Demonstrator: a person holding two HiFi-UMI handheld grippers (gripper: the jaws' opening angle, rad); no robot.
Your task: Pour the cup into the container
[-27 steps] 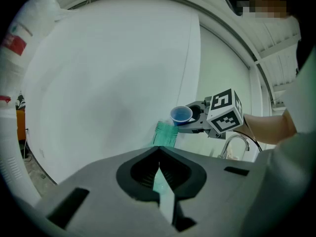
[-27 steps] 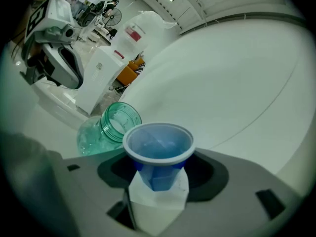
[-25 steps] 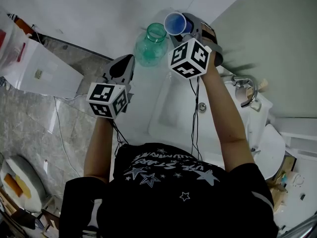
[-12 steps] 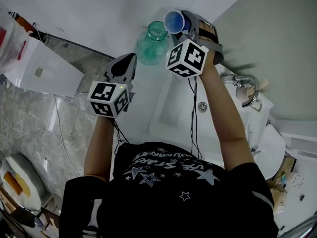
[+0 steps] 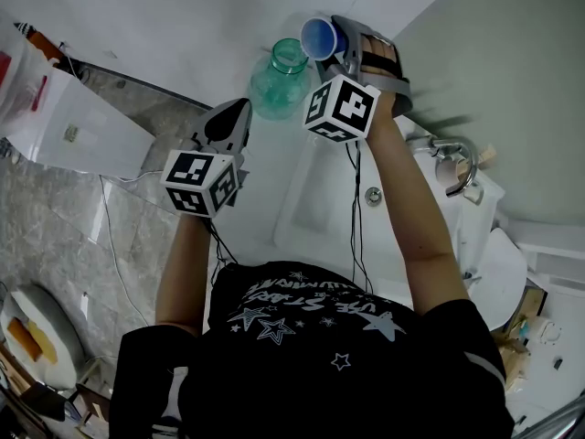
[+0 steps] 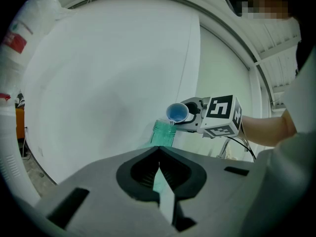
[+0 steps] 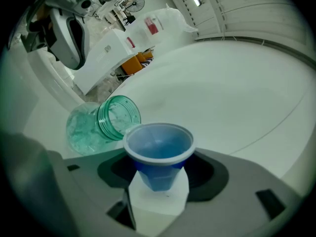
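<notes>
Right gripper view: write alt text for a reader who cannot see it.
A blue cup clamped in the right gripper tilts toward the open mouth of a green glass jar beside its rim. A white surface lies behind.

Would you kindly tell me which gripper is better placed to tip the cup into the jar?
Right: the right gripper holds the blue cup, tilted at the mouth of the green jar. The left gripper is shut, empty and apart.
</notes>
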